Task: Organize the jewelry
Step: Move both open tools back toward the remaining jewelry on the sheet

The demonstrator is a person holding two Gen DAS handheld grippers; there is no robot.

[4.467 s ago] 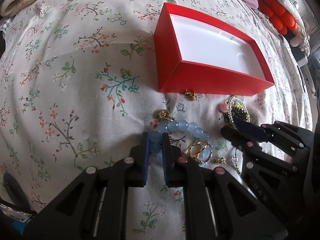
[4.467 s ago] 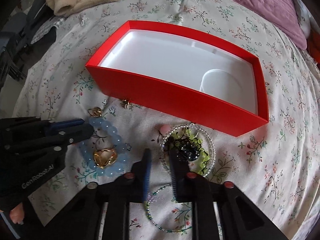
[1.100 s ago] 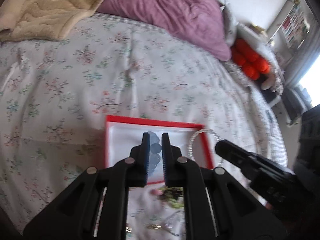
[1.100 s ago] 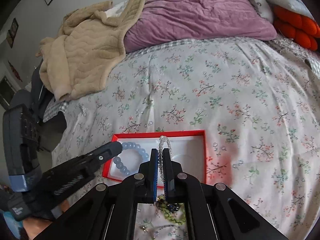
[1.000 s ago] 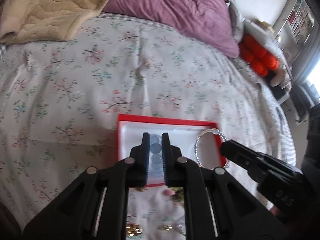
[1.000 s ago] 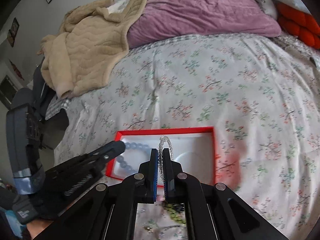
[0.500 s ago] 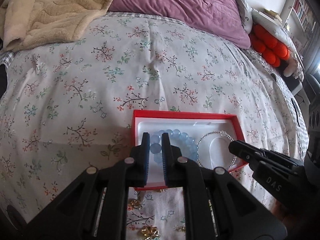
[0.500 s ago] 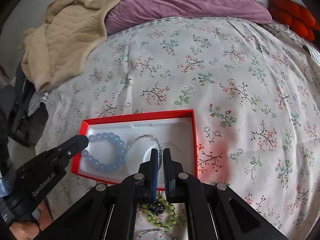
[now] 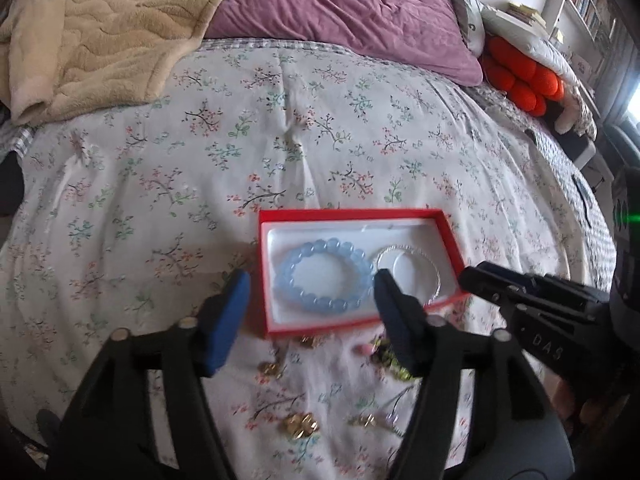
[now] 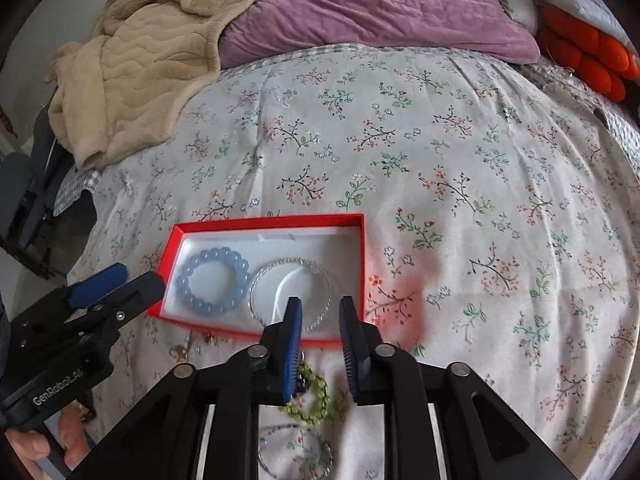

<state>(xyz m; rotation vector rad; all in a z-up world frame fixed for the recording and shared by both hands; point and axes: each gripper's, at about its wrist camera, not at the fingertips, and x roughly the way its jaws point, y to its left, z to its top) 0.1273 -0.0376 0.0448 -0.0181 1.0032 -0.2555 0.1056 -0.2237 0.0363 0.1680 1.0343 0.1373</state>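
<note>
A red box (image 9: 352,213) (image 10: 268,222) with a white liner lies on the floral bedspread. Inside it rest a pale blue bead bracelet (image 9: 324,276) (image 10: 216,286) on the left and a thin silver bracelet (image 9: 408,276) (image 10: 290,294) on the right. My left gripper (image 9: 310,286) hovers above the box's near edge; its jaws are opening wide, with nothing pressed between the pads. My right gripper (image 10: 318,314) is over the box's near right part. Its jaws are opening too and the silver bracelet lies free below them.
Loose jewelry lies in front of the box: gold earrings (image 9: 300,424), a green bead bracelet (image 10: 310,398) and a thin beaded ring (image 10: 296,452). A beige blanket (image 9: 100,28) and a purple duvet (image 9: 340,12) lie at the far end, orange cushions (image 9: 520,76) at the right.
Both grippers carried their bracelets from the bedspread over the box, lowered them in and let go; the left jaws spread wide, the right jaws parted a little.
</note>
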